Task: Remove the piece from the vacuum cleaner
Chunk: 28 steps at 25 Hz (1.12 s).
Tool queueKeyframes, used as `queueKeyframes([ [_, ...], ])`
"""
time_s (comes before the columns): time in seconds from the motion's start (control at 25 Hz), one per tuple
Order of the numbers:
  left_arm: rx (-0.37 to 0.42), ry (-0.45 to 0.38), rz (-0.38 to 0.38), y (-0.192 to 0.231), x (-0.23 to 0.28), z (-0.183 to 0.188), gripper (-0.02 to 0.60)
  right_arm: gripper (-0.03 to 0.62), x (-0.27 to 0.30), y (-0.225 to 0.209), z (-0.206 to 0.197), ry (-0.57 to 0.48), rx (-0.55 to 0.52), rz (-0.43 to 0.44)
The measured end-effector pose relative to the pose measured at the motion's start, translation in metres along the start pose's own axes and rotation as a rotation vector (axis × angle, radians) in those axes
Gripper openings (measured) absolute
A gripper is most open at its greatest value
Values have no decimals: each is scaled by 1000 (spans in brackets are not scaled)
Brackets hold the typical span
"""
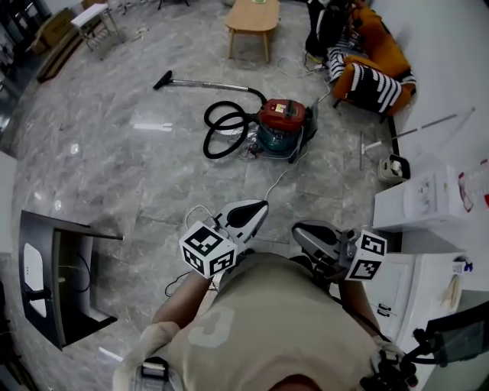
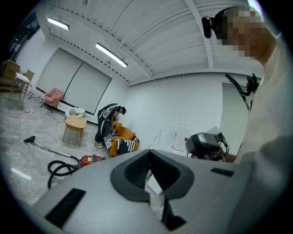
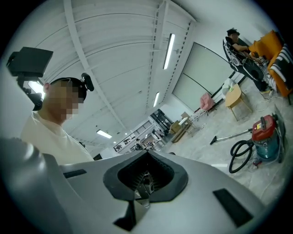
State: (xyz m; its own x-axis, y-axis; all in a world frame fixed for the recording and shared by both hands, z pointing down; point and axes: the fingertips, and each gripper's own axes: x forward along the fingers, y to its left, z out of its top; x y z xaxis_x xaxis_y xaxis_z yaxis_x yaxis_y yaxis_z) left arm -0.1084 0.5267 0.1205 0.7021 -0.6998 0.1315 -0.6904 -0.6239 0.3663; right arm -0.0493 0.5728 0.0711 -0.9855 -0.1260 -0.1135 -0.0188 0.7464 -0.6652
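Observation:
The red and teal vacuum cleaner (image 1: 281, 124) sits on the marble floor, far ahead of both grippers. Its black hose (image 1: 224, 128) coils to its left. A metal wand (image 1: 210, 85) runs from there to a black floor nozzle (image 1: 162, 79). The cleaner also shows small in the left gripper view (image 2: 90, 160) and in the right gripper view (image 3: 264, 133). My left gripper (image 1: 258, 206) is held close to the person's chest, jaws together and empty. My right gripper (image 1: 299, 230) is beside it, also shut and empty. Both sets of jaws meet at their tips (image 2: 149, 151) (image 3: 147, 152).
A wooden stool (image 1: 253, 20) stands beyond the cleaner. An orange sofa (image 1: 376, 53) with striped fabric is at the back right. White cabinets (image 1: 419, 205) line the right side, and a white pole (image 1: 420, 130) lies near them. A dark panel (image 1: 53, 284) stands at the left. A white cord (image 1: 280, 179) trails toward me.

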Motion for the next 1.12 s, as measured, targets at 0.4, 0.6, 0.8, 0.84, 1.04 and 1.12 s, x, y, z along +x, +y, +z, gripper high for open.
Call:
queueKeyframes([
  [0.4, -24, -74, -18, 19, -7, 1, 3, 3, 28, -20, -1, 106, 24, 17],
  [0.6, -28, -40, 27, 27, 1, 0, 3, 3, 27, -38, 7, 110, 72, 49],
  [0.8, 8, -12, 81, 34, 31, 11, 3, 3, 21, -76, 36, 86, 120, 85],
  [0.84, 9, -7, 89, 36, 39, 14, 3, 3, 19, -83, 41, 92, 125, 100],
  [1.04, 39, 39, 105, 45, 99, 30, 3, 3, -5, -126, 85, 48, 141, 118],
  [1.12, 52, 55, 105, 46, 127, 35, 3, 3, -22, -149, 99, 34, 151, 98],
])
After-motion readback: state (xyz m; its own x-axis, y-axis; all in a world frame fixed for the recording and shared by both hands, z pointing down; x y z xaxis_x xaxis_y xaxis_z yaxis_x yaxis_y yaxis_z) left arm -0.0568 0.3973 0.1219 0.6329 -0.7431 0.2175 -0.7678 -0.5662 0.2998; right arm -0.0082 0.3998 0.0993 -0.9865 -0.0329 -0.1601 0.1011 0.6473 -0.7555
